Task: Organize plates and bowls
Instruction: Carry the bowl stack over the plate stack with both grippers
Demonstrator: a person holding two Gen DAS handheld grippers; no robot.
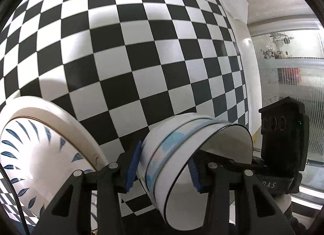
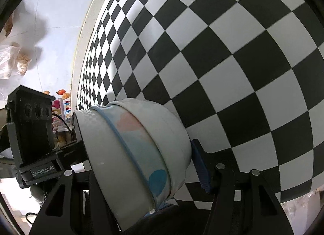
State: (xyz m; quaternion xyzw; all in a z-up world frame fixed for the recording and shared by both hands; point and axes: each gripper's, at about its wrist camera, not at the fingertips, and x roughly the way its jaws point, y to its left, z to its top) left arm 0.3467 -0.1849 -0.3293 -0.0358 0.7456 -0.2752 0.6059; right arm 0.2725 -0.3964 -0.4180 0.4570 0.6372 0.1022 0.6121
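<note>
Both grippers hold one stack of nested white bowls (image 1: 182, 154) with pale blue and pink patches, above a black-and-white checkered table (image 1: 141, 42). My left gripper (image 1: 162, 170) is shut on the stack's wall, blue pads on either side. In the right wrist view my right gripper (image 2: 141, 164) is shut on the same bowl stack (image 2: 137, 150); only its right blue pad (image 2: 200, 166) shows. A white plate with blue leaf marks (image 1: 40, 154) lies at the lower left of the left wrist view. Each view shows the other gripper's black body.
The table edge and a pale floor (image 2: 56, 12) lie to the left in the right wrist view, with plastic bags (image 2: 12, 61) and colourful toys (image 2: 62, 101) there. A ribbed glass door (image 1: 293, 73) stands at the right in the left wrist view.
</note>
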